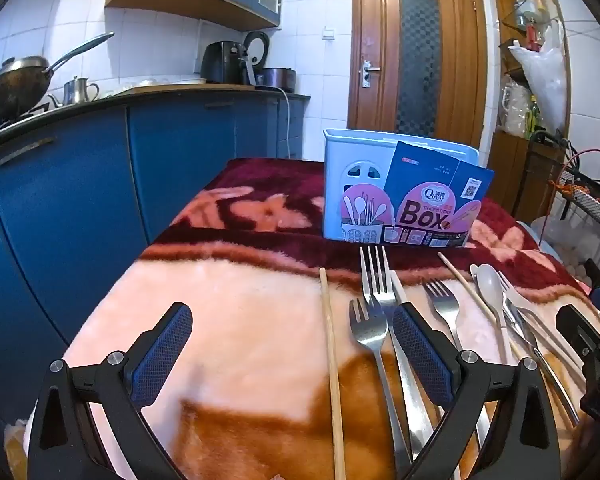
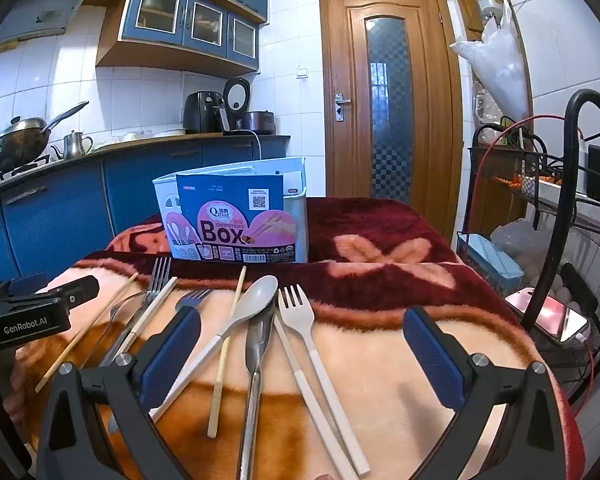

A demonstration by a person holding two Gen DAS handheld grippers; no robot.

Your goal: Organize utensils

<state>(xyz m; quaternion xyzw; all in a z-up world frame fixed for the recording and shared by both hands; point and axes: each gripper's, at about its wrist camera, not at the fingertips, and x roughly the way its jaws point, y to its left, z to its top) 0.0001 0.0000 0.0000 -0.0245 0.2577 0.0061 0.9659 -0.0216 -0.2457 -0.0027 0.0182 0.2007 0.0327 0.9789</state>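
Observation:
A white chopsticks box (image 1: 350,184) (image 2: 296,208) with a blue and pink label stands at the back of the blanket-covered table. Utensils lie in front of it: a wooden chopstick (image 1: 332,360), steel forks (image 1: 374,280), a grey spoon (image 1: 490,284) (image 2: 256,296), a white plastic fork (image 2: 298,312), a steel spoon (image 2: 258,344) and more chopsticks (image 2: 224,356). My left gripper (image 1: 292,356) is open and empty, low over the chopstick and forks. My right gripper (image 2: 300,356) is open and empty over the spoons and white fork.
A pink and maroon blanket (image 1: 240,320) covers the table. Blue kitchen cabinets (image 1: 80,184) stand to the left, with a wok (image 1: 12,84) on the counter. A black wire rack (image 2: 560,184) and a phone (image 2: 552,316) are to the right. A wooden door (image 2: 388,96) is behind.

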